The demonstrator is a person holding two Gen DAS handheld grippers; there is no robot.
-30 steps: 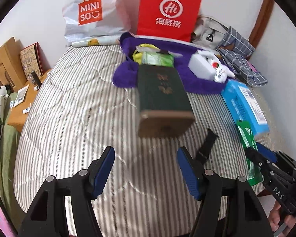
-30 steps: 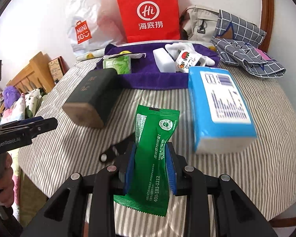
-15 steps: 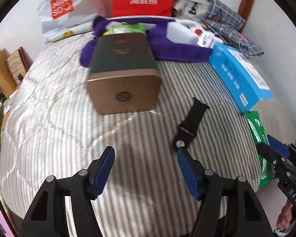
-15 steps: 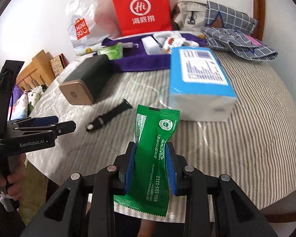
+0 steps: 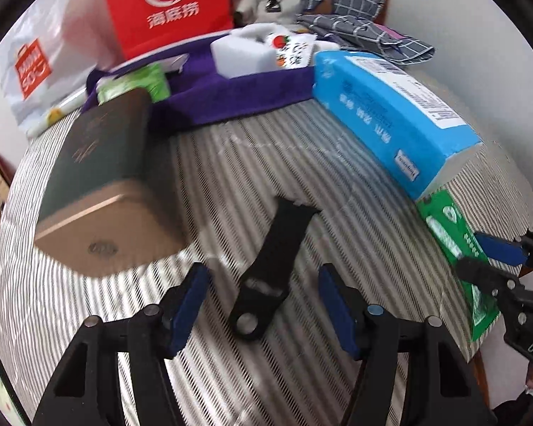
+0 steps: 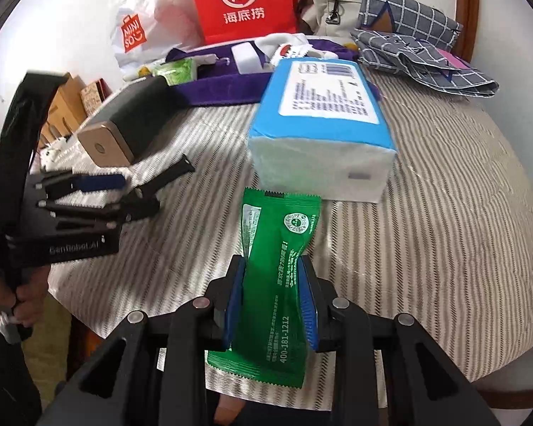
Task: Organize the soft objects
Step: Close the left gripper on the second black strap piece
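Observation:
A black watch strap [image 5: 270, 269] lies flat on the striped quilt [image 5: 337, 184]. My left gripper [image 5: 263, 277] hovers over its lower end with one blue pad on each side; the jaws are closing and the pads stand clear of the strap. In the right wrist view the left gripper [image 6: 124, 195] sits at the left over the strap [image 6: 170, 174]. My right gripper [image 6: 272, 269] is shut on a green snack packet [image 6: 280, 248], held upright above the bed's near edge. From the left wrist camera that packet [image 5: 444, 227] and the right gripper [image 5: 494, 259] show at the right.
A blue tissue pack [image 6: 319, 106] lies just beyond the packet. A dark green box with a gold end [image 5: 99, 177] lies left of the strap. At the back, a purple towel [image 5: 231, 92] carries small items, with a red bag [image 6: 241, 3], white bag [image 6: 135, 28] and checked cloth [image 6: 408, 39].
The left gripper has dropped and shifted right, from in front of the green box to straddling the strap, and its jaws have narrowed. The right gripper, still holding the packet, has sunk a little.

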